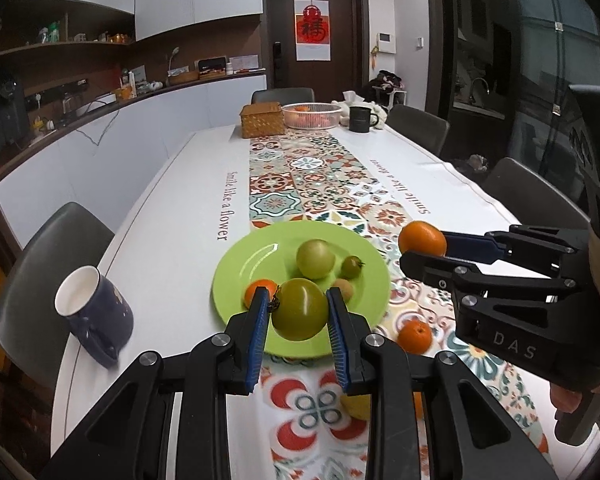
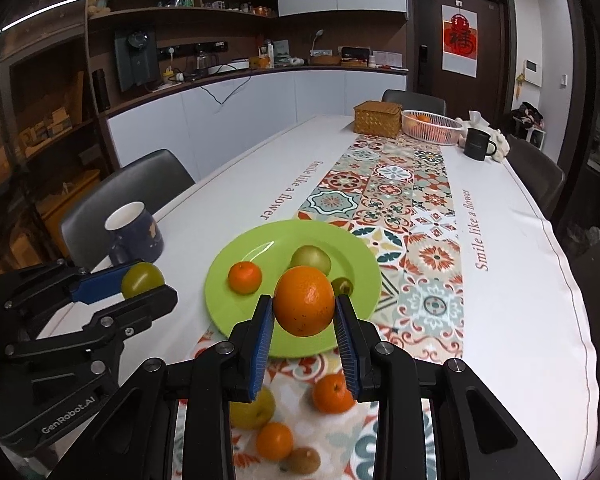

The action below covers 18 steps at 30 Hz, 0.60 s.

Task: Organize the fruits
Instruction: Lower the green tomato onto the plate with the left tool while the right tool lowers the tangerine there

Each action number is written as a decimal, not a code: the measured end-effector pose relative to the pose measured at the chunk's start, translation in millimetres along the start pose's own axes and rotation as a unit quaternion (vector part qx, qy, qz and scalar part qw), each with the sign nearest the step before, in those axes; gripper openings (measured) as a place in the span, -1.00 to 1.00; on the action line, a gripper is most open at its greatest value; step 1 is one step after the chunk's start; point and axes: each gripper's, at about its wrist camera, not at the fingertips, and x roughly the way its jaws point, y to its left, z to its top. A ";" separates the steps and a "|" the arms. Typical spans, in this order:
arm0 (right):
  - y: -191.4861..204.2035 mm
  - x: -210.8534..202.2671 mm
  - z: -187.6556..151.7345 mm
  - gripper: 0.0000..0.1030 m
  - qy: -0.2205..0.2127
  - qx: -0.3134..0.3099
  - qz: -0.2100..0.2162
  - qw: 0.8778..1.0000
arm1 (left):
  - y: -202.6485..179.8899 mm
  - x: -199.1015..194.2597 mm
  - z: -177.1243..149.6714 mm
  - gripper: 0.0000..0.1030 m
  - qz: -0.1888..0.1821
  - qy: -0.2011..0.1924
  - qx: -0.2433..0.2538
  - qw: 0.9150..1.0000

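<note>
My left gripper [image 1: 299, 312] is shut on a green tomato [image 1: 300, 309] and holds it above the near edge of the lime green plate [image 1: 244, 276]. My right gripper [image 2: 304, 312] is shut on a large orange [image 2: 305, 306] above the plate's [image 2: 220, 292] near right side. On the plate lie a green tomato [image 1: 315, 259], a small green tomato [image 1: 351, 267], a kiwi [image 1: 343, 289] and a mandarin [image 2: 245, 277]. Loose fruit lies on the runner near me: a mandarin [image 2: 332, 393], another mandarin [image 2: 274, 441], a yellow-green fruit [image 2: 254, 410] and a kiwi [image 2: 304, 460].
A dark blue mug [image 1: 94, 314] stands left of the plate near the table edge. At the far end are a woven box [image 1: 261, 120], a white basket [image 1: 311, 115] and a black mug [image 1: 360, 119]. Chairs surround the table.
</note>
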 end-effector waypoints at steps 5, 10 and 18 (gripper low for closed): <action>1.2 25.4 5.8 -0.38 0.021 0.001 0.006 1.000 | 11.8 20.2 7.8 -0.44 0.004 0.010 0.006 1.000; 3.3 52.2 11.1 -0.38 0.041 -0.004 0.011 0.999 | 22.2 43.1 13.2 -0.44 -0.003 0.025 0.005 1.000; -0.2 91.1 18.8 -0.38 0.079 0.003 0.015 0.997 | 39.1 85.5 19.9 -0.44 -0.013 0.052 -0.002 0.999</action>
